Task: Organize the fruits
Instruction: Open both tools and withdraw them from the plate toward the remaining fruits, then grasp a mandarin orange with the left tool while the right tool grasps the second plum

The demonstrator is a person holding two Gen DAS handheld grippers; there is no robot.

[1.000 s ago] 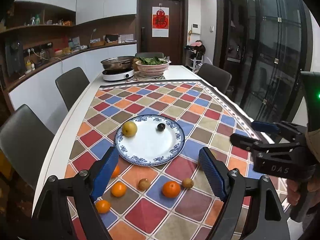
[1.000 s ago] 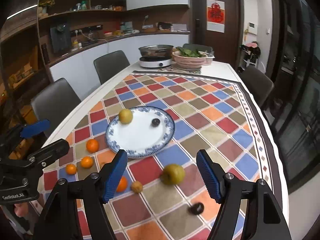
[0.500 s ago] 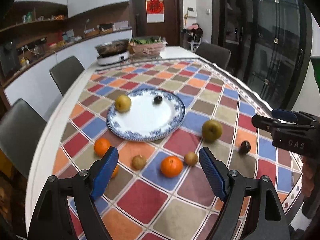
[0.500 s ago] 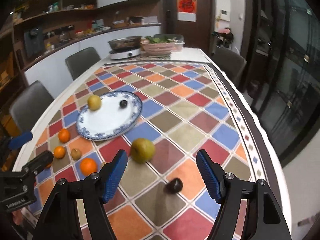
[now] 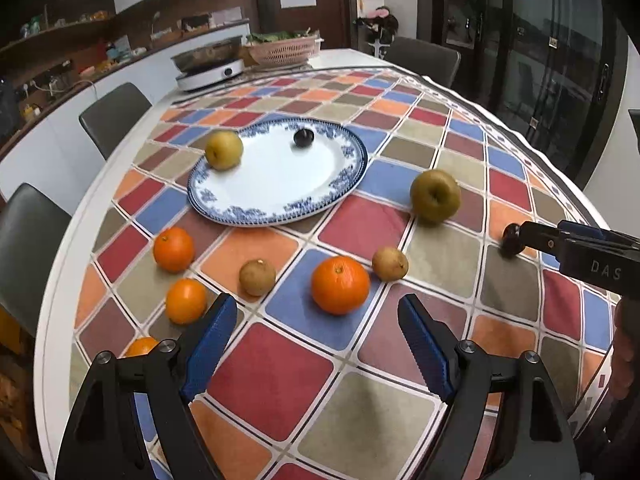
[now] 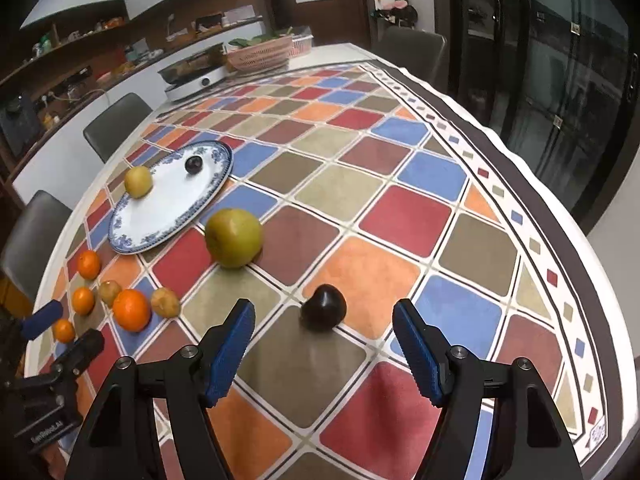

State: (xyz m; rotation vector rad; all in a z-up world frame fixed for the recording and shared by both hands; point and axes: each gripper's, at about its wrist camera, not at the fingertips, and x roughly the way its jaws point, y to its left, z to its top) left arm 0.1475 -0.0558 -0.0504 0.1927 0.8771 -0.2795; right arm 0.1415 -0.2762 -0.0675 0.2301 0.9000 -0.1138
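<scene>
A blue-rimmed white plate (image 5: pixel 256 200) (image 6: pixel 160 216) holds a yellow pear (image 5: pixel 223 149) and a dark plum (image 5: pixel 303 137). On the checked cloth lie a bigger pear (image 5: pixel 435 196) (image 6: pixel 234 237), several oranges and two small brown fruits (image 5: pixel 257 277). My left gripper (image 5: pixel 316 306) is open and low over the cloth, with the largest orange (image 5: pixel 340 285) just ahead of its fingertips. My right gripper (image 6: pixel 323 308) is open too, and a second dark plum (image 6: pixel 323 307) (image 5: pixel 510 240) lies on the cloth just beyond its tips. Neither gripper touches any fruit.
At the table's far end stand an electric cooker with a pan (image 5: pixel 210 66) and a pink basket of greens (image 5: pixel 284 48). Grey chairs (image 5: pixel 114 114) line the table's sides. The white table edge (image 6: pixel 580 240) curves close on the right. A hand (image 5: pixel 624 352) holds the right gripper.
Both grippers have sunk toward the table and tilted further down. The largest orange now sits before the left tips and the loose dark plum before the right tips. No fruit has moved.
</scene>
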